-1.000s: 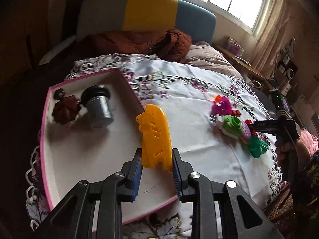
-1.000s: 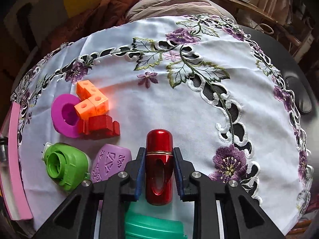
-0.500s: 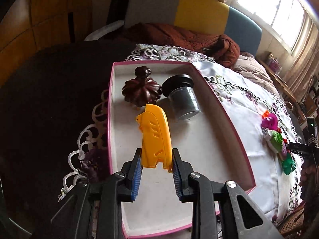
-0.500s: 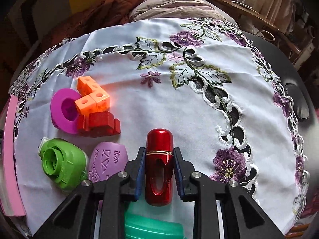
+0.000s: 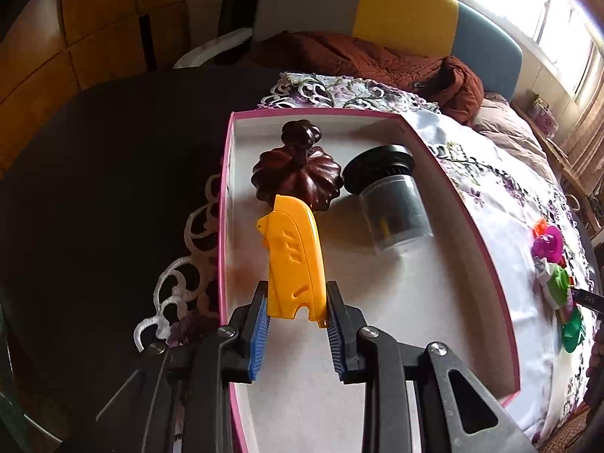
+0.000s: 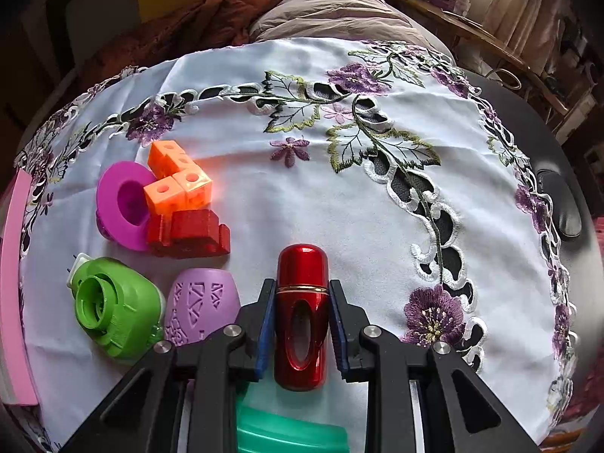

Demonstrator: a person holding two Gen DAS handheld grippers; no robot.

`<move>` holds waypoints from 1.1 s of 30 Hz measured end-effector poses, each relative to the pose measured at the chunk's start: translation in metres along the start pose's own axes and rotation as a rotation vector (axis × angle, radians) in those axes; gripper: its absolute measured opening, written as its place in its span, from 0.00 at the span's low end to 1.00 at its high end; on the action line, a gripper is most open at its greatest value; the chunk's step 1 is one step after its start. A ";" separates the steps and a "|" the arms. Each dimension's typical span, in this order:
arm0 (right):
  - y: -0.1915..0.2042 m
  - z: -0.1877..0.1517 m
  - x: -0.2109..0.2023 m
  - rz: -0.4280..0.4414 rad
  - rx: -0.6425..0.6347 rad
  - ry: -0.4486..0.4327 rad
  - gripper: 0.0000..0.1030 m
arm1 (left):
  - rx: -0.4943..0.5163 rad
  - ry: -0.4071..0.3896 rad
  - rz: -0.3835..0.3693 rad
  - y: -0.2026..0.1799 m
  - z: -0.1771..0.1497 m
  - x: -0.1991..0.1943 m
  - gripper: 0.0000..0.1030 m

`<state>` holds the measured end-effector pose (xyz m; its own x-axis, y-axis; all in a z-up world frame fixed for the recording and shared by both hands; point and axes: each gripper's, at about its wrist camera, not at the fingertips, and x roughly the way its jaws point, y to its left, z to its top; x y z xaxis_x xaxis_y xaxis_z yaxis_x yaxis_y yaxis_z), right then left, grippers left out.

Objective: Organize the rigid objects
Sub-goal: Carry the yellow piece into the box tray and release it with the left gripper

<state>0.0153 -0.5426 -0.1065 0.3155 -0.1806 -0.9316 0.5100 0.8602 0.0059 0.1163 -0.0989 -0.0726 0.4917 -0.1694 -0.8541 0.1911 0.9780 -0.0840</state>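
Observation:
My left gripper (image 5: 296, 307) is shut on a yellow plastic piece (image 5: 294, 260), held over the left side of a pink-rimmed white box (image 5: 490, 264). Inside the box lie a dark brown pumpkin-shaped lid (image 5: 298, 173) and a clear jar with a black cap (image 5: 392, 196), both beyond the yellow piece. My right gripper (image 6: 301, 309) is shut on a shiny red capsule-shaped case (image 6: 302, 302), above the embroidered white tablecloth (image 6: 339, 196). Left of it lie a purple patterned egg (image 6: 202, 307), a green round piece (image 6: 113, 305), a dark red block (image 6: 188, 232), orange cubes (image 6: 177, 181) and a magenta ring (image 6: 120, 204).
A teal lid (image 6: 290, 430) sits under the right gripper at the bottom edge. The box's pink edge (image 6: 13, 283) shows at the far left of the right wrist view. A dark mouse-like object (image 6: 562, 204) lies off the cloth at right. A sofa with a brown jacket (image 5: 377, 64) stands behind the table.
My left gripper has carried the yellow piece leftwards from the box's right rim to over its left side, and lower. The right gripper with the red case has stayed put.

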 end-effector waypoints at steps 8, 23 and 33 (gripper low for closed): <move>0.003 0.000 0.000 -0.009 -0.014 -0.005 0.26 | -0.008 -0.038 0.013 0.004 -0.004 -0.010 0.36; 0.007 -0.002 -0.002 -0.037 -0.048 -0.028 0.26 | -0.010 -0.225 0.058 0.002 -0.021 -0.090 0.36; 0.013 -0.004 -0.002 -0.063 -0.076 -0.044 0.26 | -0.016 -0.235 0.065 0.008 -0.031 -0.104 0.36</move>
<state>0.0180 -0.5293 -0.1063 0.3203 -0.2550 -0.9124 0.4680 0.8800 -0.0817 0.0409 -0.0702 -0.0005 0.6870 -0.1278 -0.7153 0.1401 0.9892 -0.0422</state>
